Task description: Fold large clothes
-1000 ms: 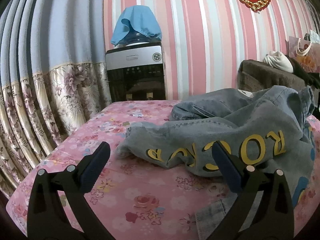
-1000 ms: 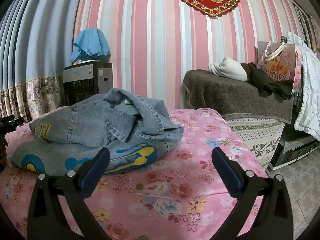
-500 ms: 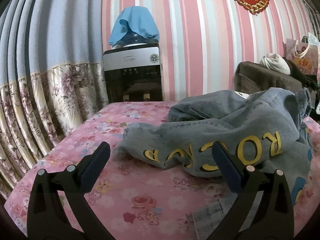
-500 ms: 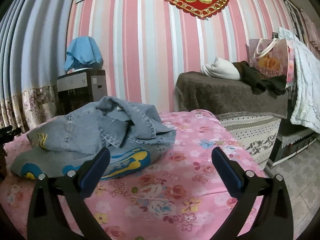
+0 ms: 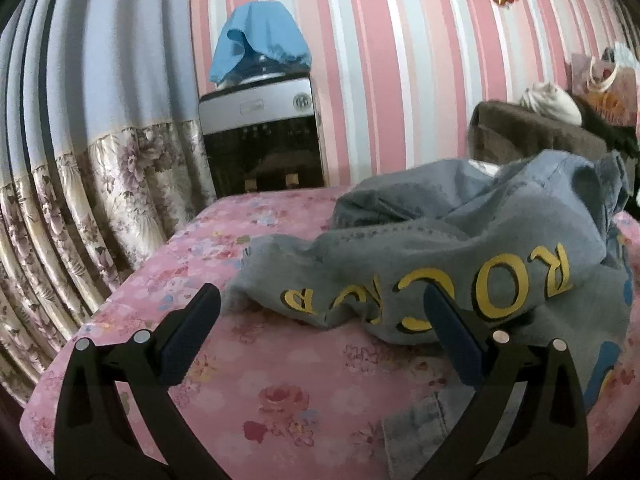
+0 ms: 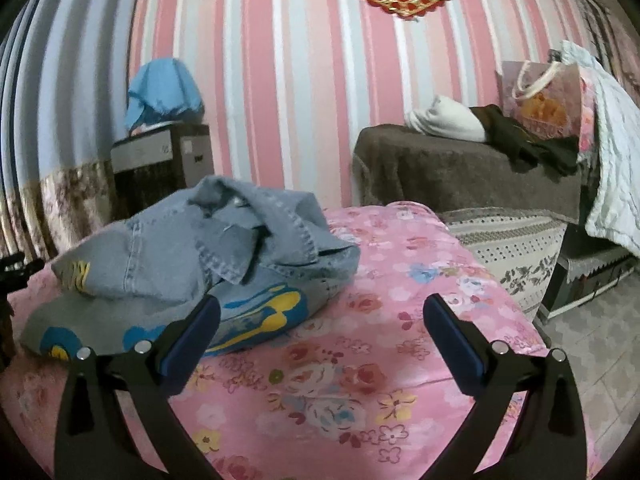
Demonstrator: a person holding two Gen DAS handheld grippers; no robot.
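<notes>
A crumpled blue denim jacket (image 5: pixel 460 248) with yellow letters lies in a heap on a table with a pink flowered cover (image 5: pixel 248 368). It also shows in the right wrist view (image 6: pixel 192 256), left of centre, with blue and yellow prints on its lower part. My left gripper (image 5: pixel 322 316) is open and empty, just in front of the jacket's near edge. My right gripper (image 6: pixel 322 320) is open and empty above the pink cover (image 6: pixel 360 380), to the right of the jacket. The left gripper's tip (image 6: pixel 16 270) shows at the far left edge.
A water dispenser (image 5: pixel 260 148) with a blue cloth on top stands behind the table by a flowered curtain (image 5: pixel 100 184). A brown-covered sofa (image 6: pixel 460 176) with clothes and a gift bag (image 6: pixel 540 96) stands at the right. Tiled floor (image 6: pixel 592 344) lies beyond the table's right edge.
Both grippers have drifted slightly, so the views have shifted a little; the jacket sits lower and nearer in the right wrist view. Both stay open. The jacket has not moved.
</notes>
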